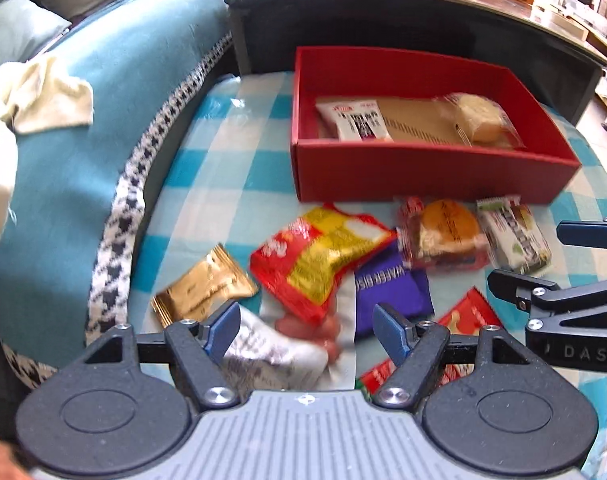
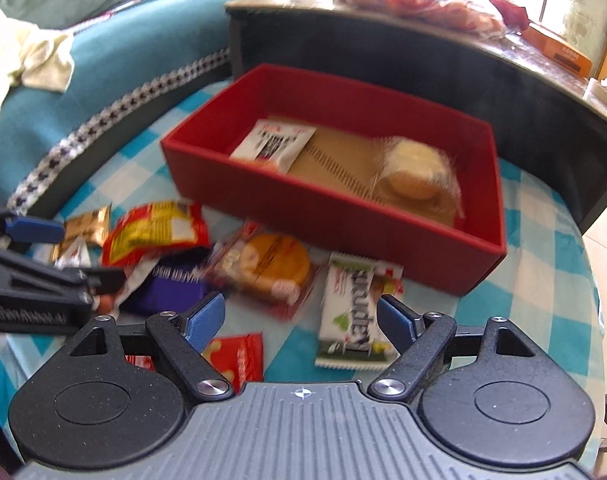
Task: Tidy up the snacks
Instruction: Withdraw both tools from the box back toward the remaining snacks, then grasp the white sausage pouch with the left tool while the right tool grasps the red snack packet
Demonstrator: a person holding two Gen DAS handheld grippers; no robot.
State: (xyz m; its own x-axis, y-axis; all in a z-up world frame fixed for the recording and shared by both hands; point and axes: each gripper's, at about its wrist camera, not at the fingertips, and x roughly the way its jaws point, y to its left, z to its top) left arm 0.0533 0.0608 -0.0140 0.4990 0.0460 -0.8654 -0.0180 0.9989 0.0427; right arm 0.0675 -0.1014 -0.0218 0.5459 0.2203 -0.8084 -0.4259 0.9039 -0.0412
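Red cardboard box (image 1: 423,176) at upper centre already holds two packets, collecting snacks; loose wrappers (image 1: 323,256) lie before it. Left gripper (image 1: 307,330) and right gripper (image 2: 301,318) hover wide, empty, choosing.
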